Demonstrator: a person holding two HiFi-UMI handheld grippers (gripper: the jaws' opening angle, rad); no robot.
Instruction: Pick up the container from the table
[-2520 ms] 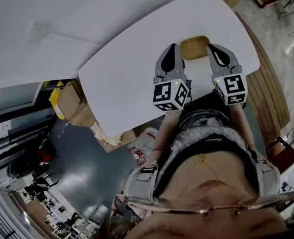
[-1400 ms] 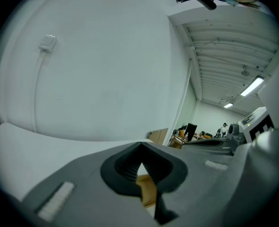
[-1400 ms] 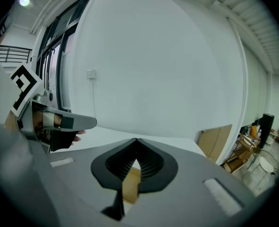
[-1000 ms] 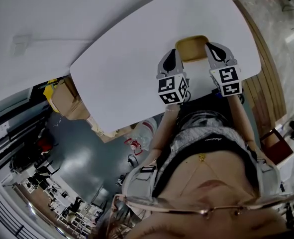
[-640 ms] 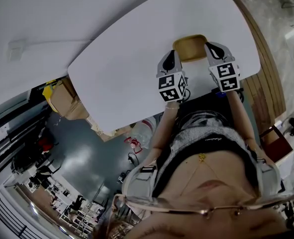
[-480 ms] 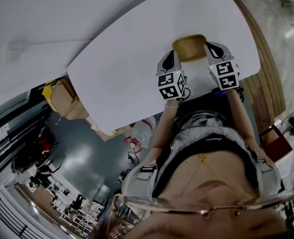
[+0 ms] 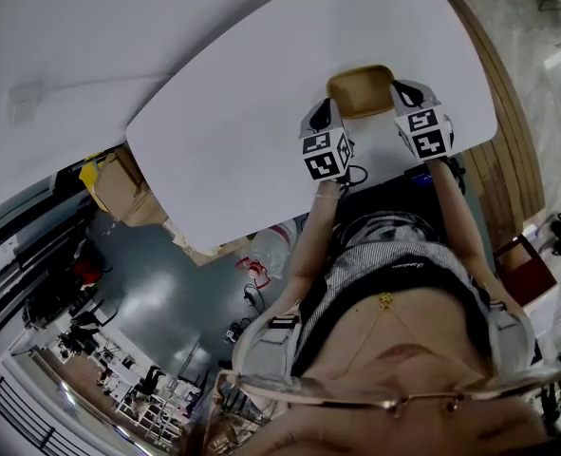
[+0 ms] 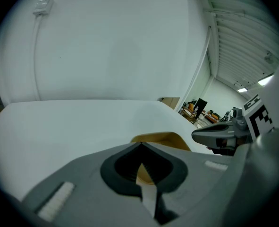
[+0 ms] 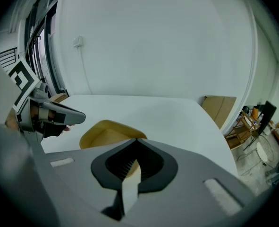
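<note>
A shallow tan container (image 7: 361, 91) sits on the white table (image 7: 252, 103), near the edge closest to me. My left gripper (image 7: 324, 111) lies just left of it and my right gripper (image 7: 403, 90) just right of it, so they flank it. In the left gripper view the jaw tips (image 8: 140, 144) meet, and the container (image 8: 162, 138) shows just beyond them, slightly right. In the right gripper view the tips (image 9: 136, 140) also meet, with the container (image 9: 103, 132) ahead and to the left. I see nothing held in either gripper.
Cardboard boxes (image 7: 123, 193) stand on the floor under the table's left end. Another flat cardboard piece (image 9: 218, 109) leans past the table's far right corner. A white wall with a cable (image 8: 37, 46) backs the table. The table's near edge runs by my body.
Both grippers have moved forward over the table and now sit on either side of the container. The container has not moved.
</note>
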